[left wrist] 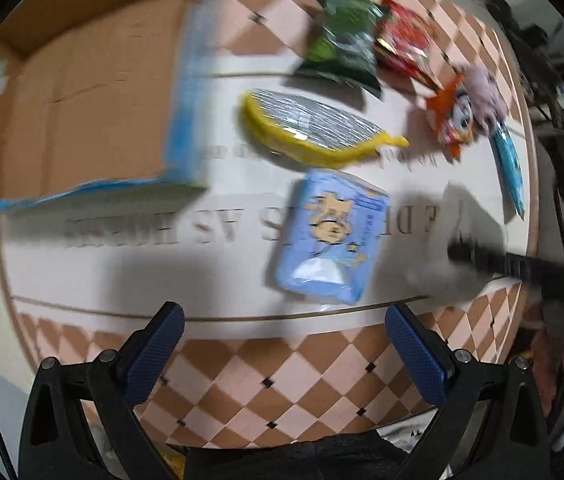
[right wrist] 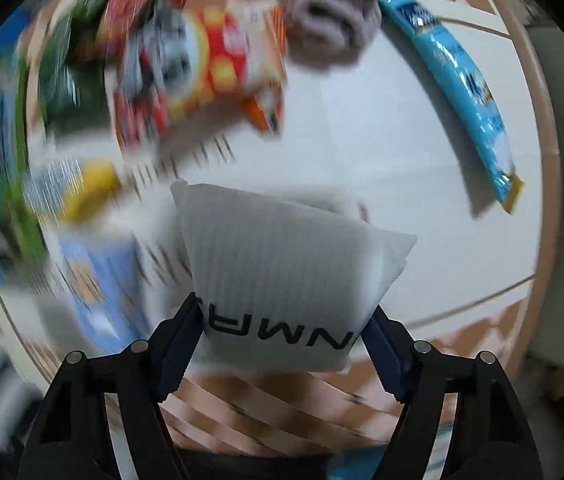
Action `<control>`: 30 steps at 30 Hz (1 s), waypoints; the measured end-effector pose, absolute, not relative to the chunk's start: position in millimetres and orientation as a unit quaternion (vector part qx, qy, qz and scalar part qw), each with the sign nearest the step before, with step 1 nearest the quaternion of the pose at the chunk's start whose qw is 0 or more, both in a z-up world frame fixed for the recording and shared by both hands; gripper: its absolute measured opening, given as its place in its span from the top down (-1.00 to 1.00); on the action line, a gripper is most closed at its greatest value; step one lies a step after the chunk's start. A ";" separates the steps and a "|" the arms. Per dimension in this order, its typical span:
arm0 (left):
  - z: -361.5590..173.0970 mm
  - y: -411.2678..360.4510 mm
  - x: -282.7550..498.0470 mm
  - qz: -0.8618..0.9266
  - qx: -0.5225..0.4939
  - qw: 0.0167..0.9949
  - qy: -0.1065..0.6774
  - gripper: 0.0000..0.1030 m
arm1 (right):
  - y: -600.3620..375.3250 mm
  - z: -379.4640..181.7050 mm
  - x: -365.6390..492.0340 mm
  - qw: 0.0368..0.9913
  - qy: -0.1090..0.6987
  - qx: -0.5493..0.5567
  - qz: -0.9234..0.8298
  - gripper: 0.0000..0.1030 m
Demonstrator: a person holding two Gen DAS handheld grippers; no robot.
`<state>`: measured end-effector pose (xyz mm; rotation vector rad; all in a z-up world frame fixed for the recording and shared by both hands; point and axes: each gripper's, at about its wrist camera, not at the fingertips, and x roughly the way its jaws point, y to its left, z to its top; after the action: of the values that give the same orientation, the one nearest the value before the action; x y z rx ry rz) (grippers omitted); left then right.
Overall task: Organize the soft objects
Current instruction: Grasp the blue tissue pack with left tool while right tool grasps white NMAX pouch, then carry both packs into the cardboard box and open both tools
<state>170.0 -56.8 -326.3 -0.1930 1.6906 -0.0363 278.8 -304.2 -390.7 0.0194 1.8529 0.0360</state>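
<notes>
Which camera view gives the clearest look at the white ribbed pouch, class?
The right wrist view: the white ribbed pouch fills its centre, sharp, clamped by the right tool, with black lettering visible. The left wrist view shows only a blurred pale shape at the right, beside the blue tissue pack, which may be that pouch.

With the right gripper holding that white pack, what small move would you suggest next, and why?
Probably carry the white pack leftward toward the cardboard box. The right gripper is shut on it and it looks lifted off the table, while the box stands open at the table's left. The left gripper is open and holds nothing.
</notes>
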 end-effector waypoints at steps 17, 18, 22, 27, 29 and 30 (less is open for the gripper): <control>-419.1 -118.2 197.3 -0.020 -0.024 0.610 0.792 -0.08 | -363.3 -410.1 224.1 0.597 0.794 0.108 -0.036 -1.00; -417.7 -118.0 195.7 -0.019 -0.020 0.613 0.790 0.02 | -365.4 -416.6 222.7 0.595 0.794 0.115 -0.043 -1.00; -403.1 -113.4 180.9 -0.013 -0.016 0.629 0.778 0.15 | -361.5 -425.4 215.9 0.591 0.791 0.147 -0.059 -0.61; -359.1 -98.4 155.4 -0.023 -0.034 0.654 0.755 0.16 | -356.0 -388.7 191.3 0.618 0.770 0.155 -0.025 -0.40; -332.3 -86.3 148.8 -0.026 -0.049 0.672 0.739 0.16 | -340.9 -362.4 182.1 0.634 0.759 0.146 0.009 -0.40; -316.9 -78.9 147.8 -0.025 -0.057 0.682 0.729 0.16 | -332.5 -349.2 180.1 0.642 0.753 0.143 0.028 -0.40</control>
<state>147.8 -78.9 -316.9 -0.1278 1.6345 -0.0565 180.1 -332.5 -349.2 0.3254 1.7163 0.0630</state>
